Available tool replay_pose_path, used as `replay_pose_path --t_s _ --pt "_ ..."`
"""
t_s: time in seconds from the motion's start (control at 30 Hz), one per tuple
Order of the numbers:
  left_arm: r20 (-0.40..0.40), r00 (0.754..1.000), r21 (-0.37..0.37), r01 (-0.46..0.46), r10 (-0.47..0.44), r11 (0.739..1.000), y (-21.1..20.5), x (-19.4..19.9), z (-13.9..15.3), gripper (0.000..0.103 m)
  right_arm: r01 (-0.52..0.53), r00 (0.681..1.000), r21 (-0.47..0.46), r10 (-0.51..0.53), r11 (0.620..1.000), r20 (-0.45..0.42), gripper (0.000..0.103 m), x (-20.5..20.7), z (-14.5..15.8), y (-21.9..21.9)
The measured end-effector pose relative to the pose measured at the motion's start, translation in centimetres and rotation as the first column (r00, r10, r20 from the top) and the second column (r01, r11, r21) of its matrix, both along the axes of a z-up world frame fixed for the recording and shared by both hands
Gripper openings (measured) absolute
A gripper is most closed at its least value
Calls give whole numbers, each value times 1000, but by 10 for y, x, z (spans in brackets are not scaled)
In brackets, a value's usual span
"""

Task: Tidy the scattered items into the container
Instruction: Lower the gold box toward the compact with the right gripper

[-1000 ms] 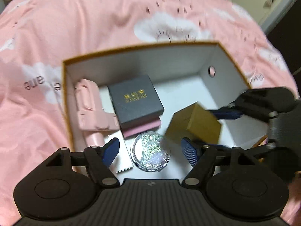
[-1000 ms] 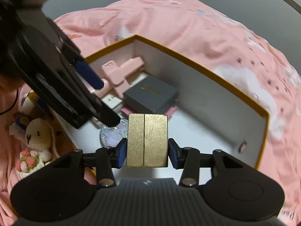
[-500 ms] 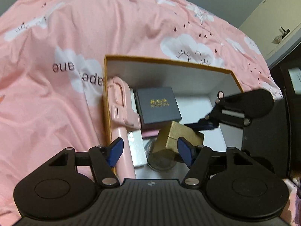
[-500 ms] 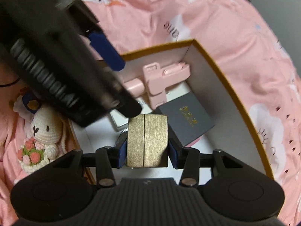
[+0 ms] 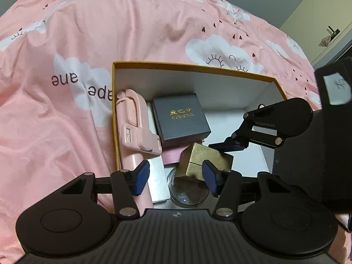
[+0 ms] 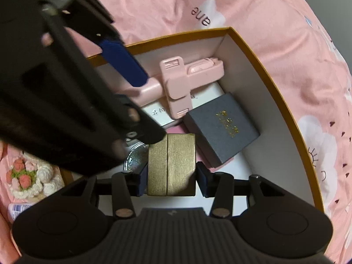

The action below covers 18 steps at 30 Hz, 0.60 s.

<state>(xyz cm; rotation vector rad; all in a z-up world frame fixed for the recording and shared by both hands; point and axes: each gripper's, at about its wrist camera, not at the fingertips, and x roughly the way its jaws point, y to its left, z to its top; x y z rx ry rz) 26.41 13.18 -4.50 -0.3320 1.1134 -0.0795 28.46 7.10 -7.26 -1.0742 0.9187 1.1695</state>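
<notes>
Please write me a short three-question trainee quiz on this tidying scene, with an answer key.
1. True or false: the right gripper grips the gold box.
2. Which item lies against the wall of the container? A) pink selfie stick B) dark gift box C) glitter dish
3. Fill in: outside the container, the right wrist view shows a crocheted ____.

Key:
1. True; its pads press both sides.
2. A
3. Toy, with pink flowers. Meanwhile the left gripper hovers over the container, jaws closing with nothing gripped.
</notes>
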Motion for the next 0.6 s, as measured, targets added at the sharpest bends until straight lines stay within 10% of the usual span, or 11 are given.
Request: replay_pose_path --t_s 0.6 --pt "-27 995 232 99 -95 968 -29 -6 -7 56 51 987 83 -37 995 -156 48 1 18 -22"
